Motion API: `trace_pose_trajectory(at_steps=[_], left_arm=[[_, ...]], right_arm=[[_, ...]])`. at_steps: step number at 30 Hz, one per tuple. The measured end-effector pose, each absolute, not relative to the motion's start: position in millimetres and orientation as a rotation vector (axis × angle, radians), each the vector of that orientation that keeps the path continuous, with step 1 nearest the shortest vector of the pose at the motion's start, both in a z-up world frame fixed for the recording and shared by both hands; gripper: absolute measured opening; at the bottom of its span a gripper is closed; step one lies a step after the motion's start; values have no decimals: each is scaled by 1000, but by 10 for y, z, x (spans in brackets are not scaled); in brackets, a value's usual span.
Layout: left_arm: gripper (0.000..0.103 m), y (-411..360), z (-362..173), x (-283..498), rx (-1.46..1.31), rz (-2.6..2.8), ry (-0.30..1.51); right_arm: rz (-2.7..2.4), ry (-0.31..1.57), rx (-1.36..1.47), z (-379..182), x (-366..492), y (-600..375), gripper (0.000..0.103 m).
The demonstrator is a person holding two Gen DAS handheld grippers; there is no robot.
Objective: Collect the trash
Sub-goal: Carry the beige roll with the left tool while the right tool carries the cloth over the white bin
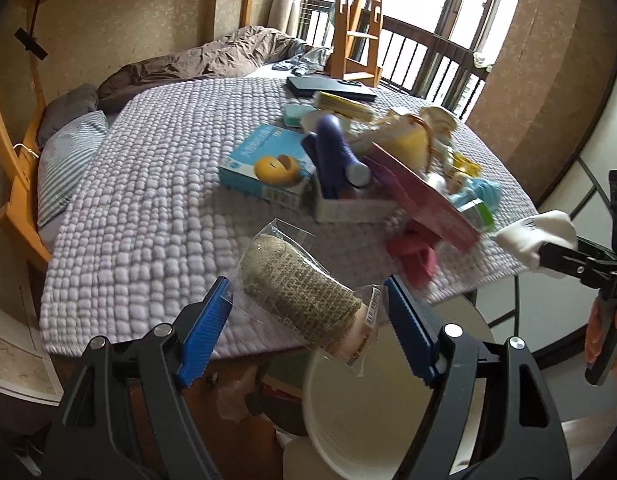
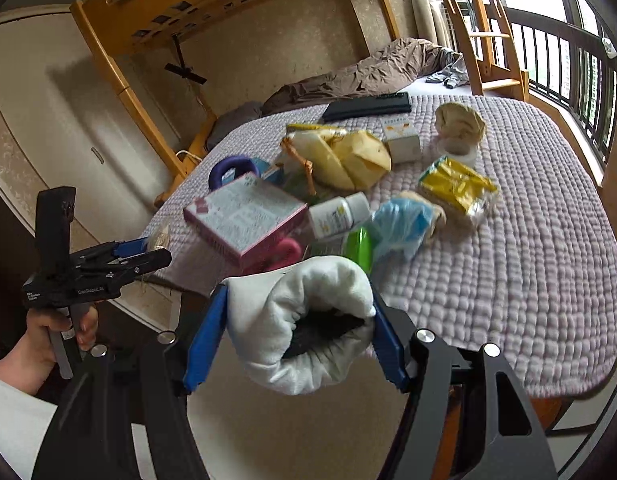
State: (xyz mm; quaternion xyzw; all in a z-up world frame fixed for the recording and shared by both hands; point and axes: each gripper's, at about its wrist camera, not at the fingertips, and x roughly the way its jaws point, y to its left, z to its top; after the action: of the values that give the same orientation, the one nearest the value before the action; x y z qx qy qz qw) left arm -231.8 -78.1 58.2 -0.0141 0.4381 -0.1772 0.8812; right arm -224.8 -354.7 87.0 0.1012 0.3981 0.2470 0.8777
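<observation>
Quilted bed (image 1: 148,200), wrapped roll (image 1: 304,300) gripped by left gripper (image 1: 308,320) above white bin (image 1: 368,420)

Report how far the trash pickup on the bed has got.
Done: nothing visibly binned; the round white bin shows no trash inside. In hand: the left tool carries a clear-wrapped beige mesh roll above the bin; the right tool grips a crumpled white sock. Left: the pink box, yellow packet and more clutter on the quilted bed cover.

Round white plastic bin (image 1: 348,420) cut off at frame bottom, partly behind blue-padded left gripper (image 1: 308,320). Print on pink cardboard box (image 2: 244,216) near bed's front edge too blurred to read.
</observation>
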Motion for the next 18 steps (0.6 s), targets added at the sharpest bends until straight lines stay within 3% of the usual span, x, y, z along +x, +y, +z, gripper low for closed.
trace_pose_trajectory(at_steps=[18], left_arm=[[79,-1167,318,-2652,23,-459,990]], right_arm=[[546,972,233,408,-2562,-3367,65]])
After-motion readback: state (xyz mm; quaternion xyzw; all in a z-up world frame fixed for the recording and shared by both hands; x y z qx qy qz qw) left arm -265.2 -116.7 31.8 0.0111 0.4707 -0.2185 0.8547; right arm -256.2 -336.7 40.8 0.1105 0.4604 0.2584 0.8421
